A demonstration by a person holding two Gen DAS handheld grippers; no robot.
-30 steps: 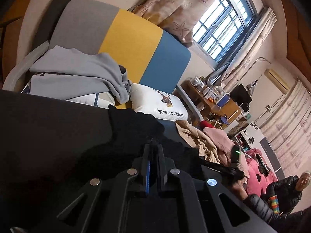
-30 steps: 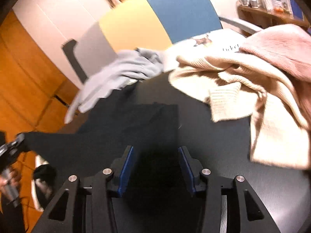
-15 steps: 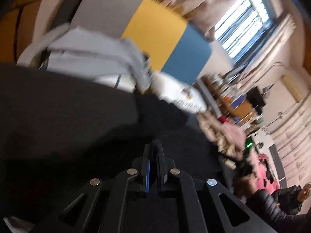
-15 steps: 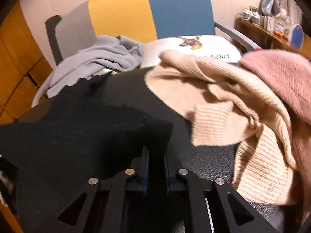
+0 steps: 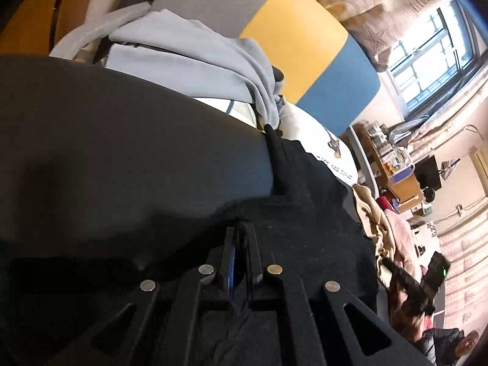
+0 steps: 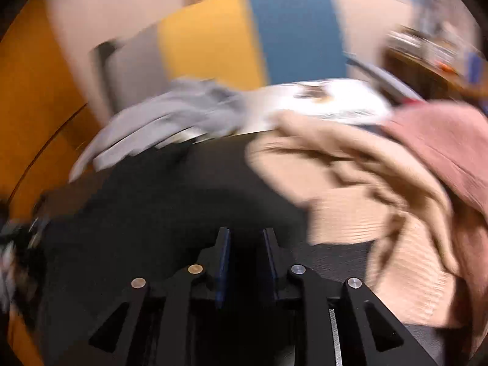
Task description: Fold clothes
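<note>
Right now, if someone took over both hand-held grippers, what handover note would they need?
Left hand-held gripper: shut on the black garment.
Right hand-held gripper: jaws opening, black cloth between them; the blur hides any contact.
Garment lies spread on the dark table. Beige sweater and pink garment are piled at the right; grey garment lies on the chair.
Done: no finished fold visible. Left: all folding.

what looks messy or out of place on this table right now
The beige ribbed knit sweater and the pink knit garment lie crumpled in an unfolded heap at the dark table's edge. A grey sweatshirt is slumped over the chair seat. Nothing looks damaged.
</note>
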